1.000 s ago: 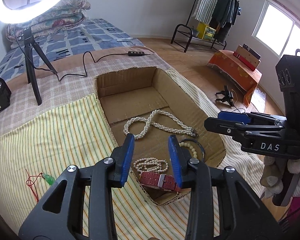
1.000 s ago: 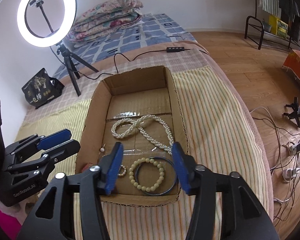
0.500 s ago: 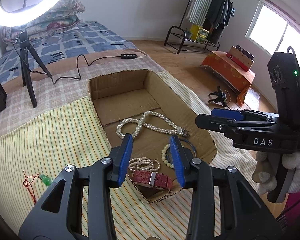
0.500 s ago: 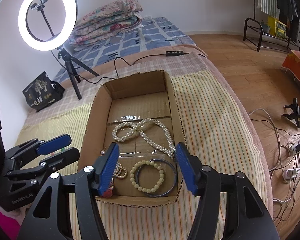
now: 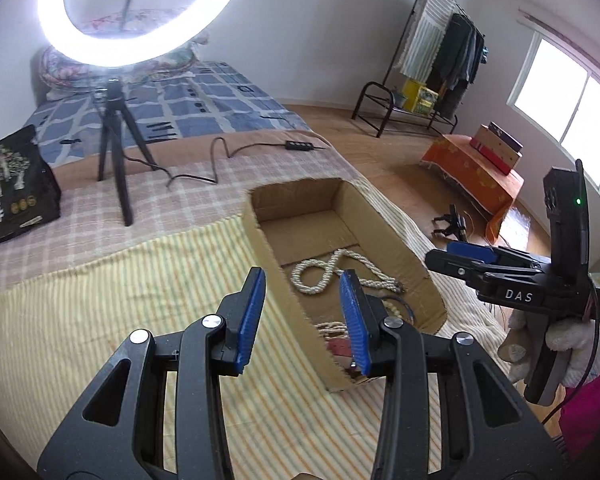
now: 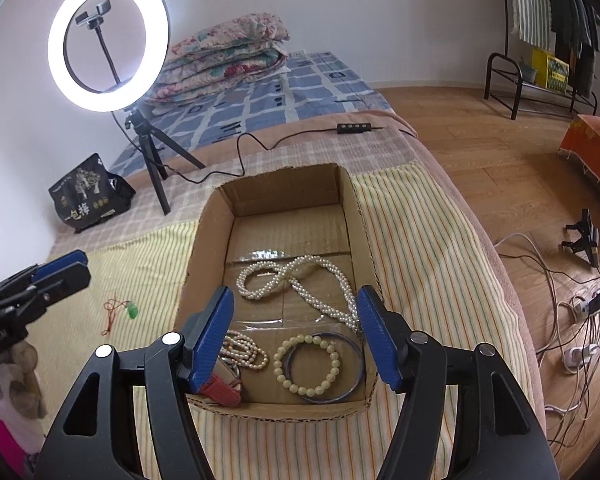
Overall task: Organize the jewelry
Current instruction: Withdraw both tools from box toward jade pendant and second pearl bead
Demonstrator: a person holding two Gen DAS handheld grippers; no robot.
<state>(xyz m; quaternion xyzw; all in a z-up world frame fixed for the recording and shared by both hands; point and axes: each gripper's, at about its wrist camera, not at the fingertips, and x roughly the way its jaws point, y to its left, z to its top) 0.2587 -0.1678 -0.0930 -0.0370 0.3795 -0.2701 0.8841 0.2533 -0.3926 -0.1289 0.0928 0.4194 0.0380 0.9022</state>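
A shallow cardboard box (image 6: 204,248) lies on the striped bedcover. In it are a long pearl necklace (image 6: 300,280), a bead bracelet (image 6: 306,364) inside a blue bangle (image 6: 354,388), a small pearl bracelet (image 6: 246,350) and a red watch strap (image 6: 220,390). A green pendant on red cord (image 6: 131,311) lies on the cover left of the box. My right gripper (image 6: 296,336) is open and empty above the box's near end. My left gripper (image 5: 302,320) is open and empty over the box's left wall (image 5: 284,296); the necklace (image 5: 328,276) shows beyond it.
A ring light on a tripod (image 6: 108,40) stands behind the box, its cable (image 6: 260,148) running across the bed. A black bag (image 6: 88,196) sits at the left. Folded quilts (image 6: 228,56) lie at the back. Cables (image 6: 580,312) lie on the wood floor at the right.
My left gripper has swung left, from over the box's near end to its left wall. My right gripper has opened wider and stayed over the box.
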